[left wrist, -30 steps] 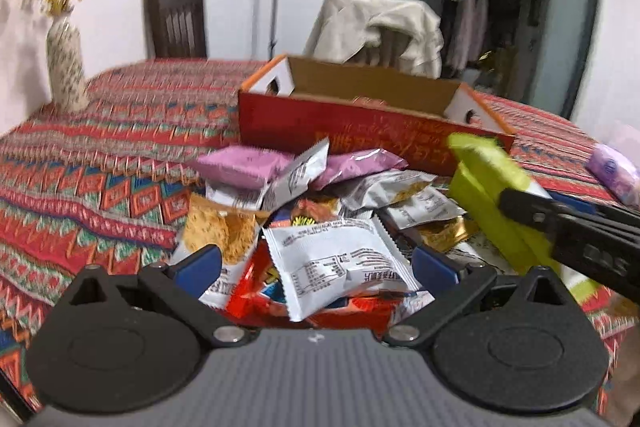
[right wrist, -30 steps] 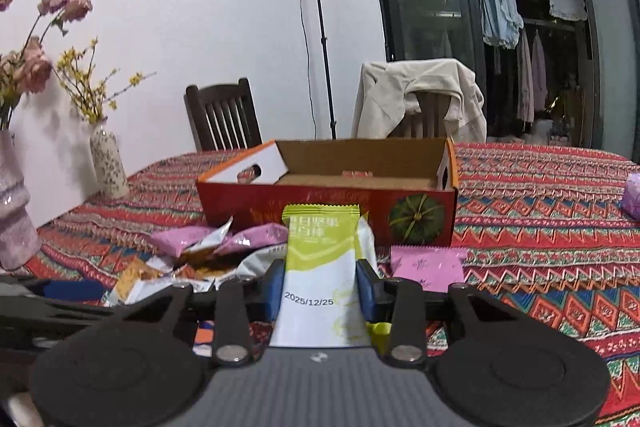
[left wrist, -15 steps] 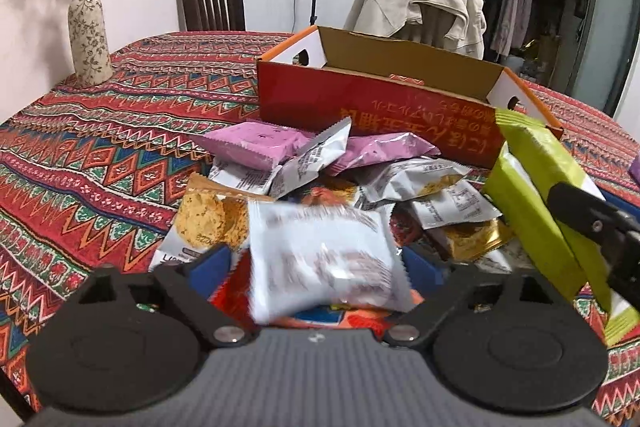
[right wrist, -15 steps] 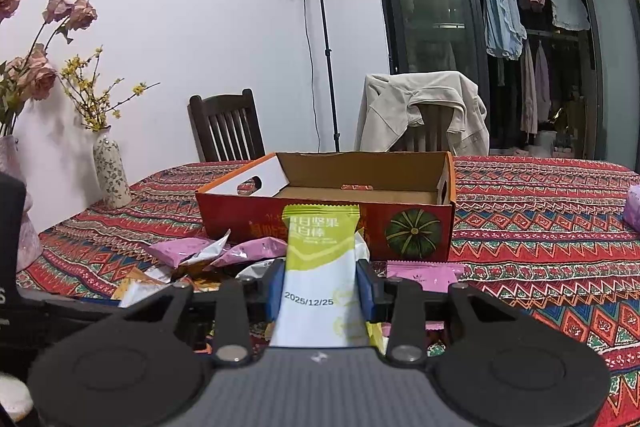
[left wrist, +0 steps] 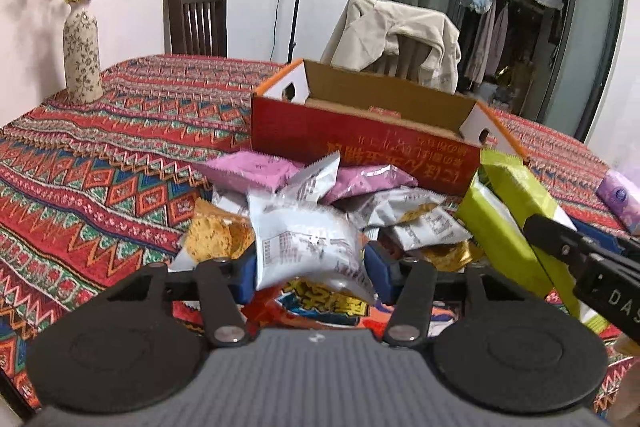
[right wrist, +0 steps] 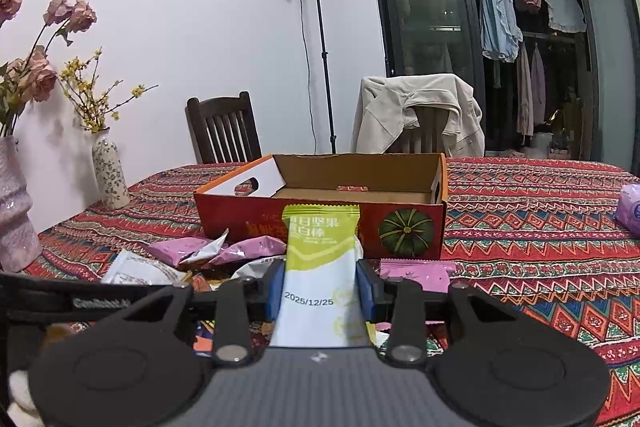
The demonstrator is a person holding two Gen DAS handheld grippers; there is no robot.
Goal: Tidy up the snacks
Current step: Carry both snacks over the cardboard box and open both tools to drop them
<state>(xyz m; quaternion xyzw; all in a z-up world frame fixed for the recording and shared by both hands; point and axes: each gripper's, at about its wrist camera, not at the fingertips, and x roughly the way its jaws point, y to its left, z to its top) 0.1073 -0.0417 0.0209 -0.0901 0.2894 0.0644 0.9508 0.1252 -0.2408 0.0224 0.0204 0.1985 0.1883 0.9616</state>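
Note:
My left gripper is shut on a white snack packet and holds it above a pile of snack packets on the patterned tablecloth. My right gripper is shut on a green and white snack bar packet, which also shows in the left wrist view at the right. An open red cardboard box stands just behind the pile; it also shows in the left wrist view. Pink packets lie before the box.
A patterned vase with yellow flowers stands at the table's far left. A pink vase is at the left edge. A purple tissue pack lies at the right. Two chairs stand behind the table, one draped with a jacket.
My left gripper closed on the white packet and lifted it off the pile. My right gripper rose a little with the green packet still in it.

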